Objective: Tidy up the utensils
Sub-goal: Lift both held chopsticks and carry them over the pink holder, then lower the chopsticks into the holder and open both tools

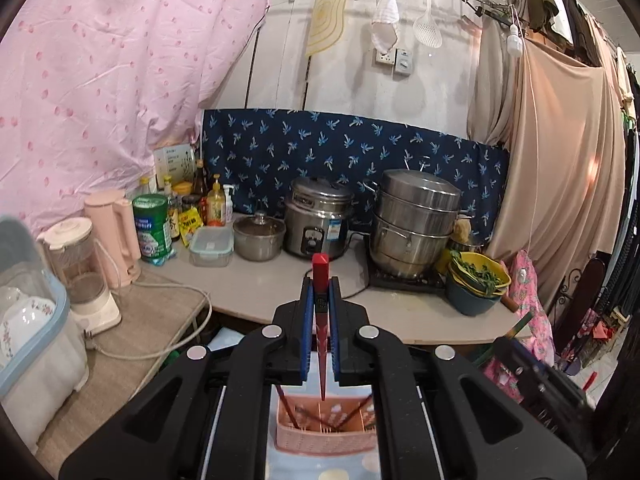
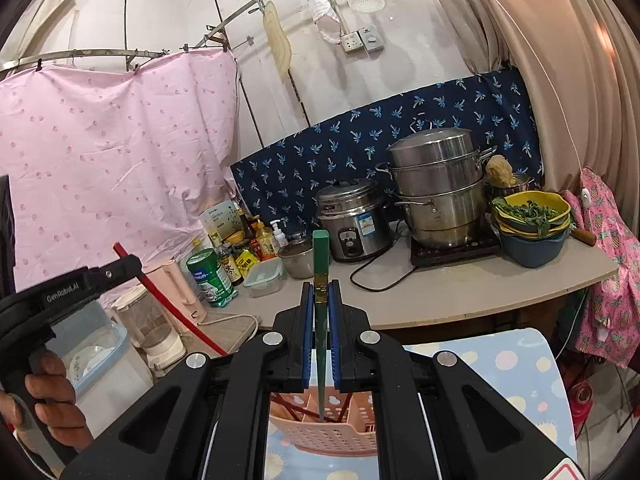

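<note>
Left cam: my left tongs [image 1: 321, 300] are clamped on a red chopstick [image 1: 320, 276] above the pink utensil basket [image 1: 326, 430], which holds a few dark sticks.

Right cam: right tongs [image 2: 321, 300] pinch a green chopstick [image 2: 321, 264], tip down in the same basket [image 2: 328, 436].

A rice cooker [image 1: 316, 222] stands on the counter [image 1: 256, 284] beside a stacked steel steamer [image 1: 414, 220]; a pink kettle [image 1: 114, 232] stands near a green tin [image 1: 154, 226]

A red chopstick [image 1: 321, 292] and a green chopstick [image 2: 320, 280] each stand upright, tips down above a pink slotted basket [image 2: 332, 434] holding more red chopsticks [image 1: 289, 408], leaning.
</note>
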A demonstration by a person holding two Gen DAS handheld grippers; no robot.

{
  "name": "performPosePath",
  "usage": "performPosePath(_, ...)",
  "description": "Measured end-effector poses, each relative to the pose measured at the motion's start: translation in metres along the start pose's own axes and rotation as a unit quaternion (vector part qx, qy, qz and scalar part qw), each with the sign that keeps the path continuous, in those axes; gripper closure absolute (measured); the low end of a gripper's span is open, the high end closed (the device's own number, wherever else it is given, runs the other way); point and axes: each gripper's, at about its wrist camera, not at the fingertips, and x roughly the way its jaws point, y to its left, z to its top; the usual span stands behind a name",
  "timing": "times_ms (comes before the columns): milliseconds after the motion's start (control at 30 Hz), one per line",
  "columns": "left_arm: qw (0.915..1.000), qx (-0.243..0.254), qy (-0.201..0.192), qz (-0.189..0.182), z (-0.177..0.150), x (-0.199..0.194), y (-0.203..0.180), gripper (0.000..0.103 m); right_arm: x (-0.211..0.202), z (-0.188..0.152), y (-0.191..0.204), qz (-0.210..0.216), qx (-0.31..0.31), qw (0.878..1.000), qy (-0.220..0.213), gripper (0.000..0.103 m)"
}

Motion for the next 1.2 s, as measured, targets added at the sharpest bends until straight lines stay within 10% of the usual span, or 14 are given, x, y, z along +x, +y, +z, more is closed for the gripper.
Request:
performPosePath(700,0.9948,-0.010,0.098,0.025,-0.070,0.087,0.029,0.095,0.100,-0.063,-0.028,-0.035,0.008,0.994,0.102,0.094)
performPosePath(867,0.9950,-0.011,0.094,0.033,-0.075,0.082,0.033,0.067,0.091,-0.064,-0.030,-0.037,0.013,0.995,0.090,0.077)
performPosePath(1200,0.9943,-0.009,0.093,0.052,-0.086,0.052,0.040,0.060,0.051,-0.062,-0.020,-0.031,-0.003,0.997,0.072,0.075)
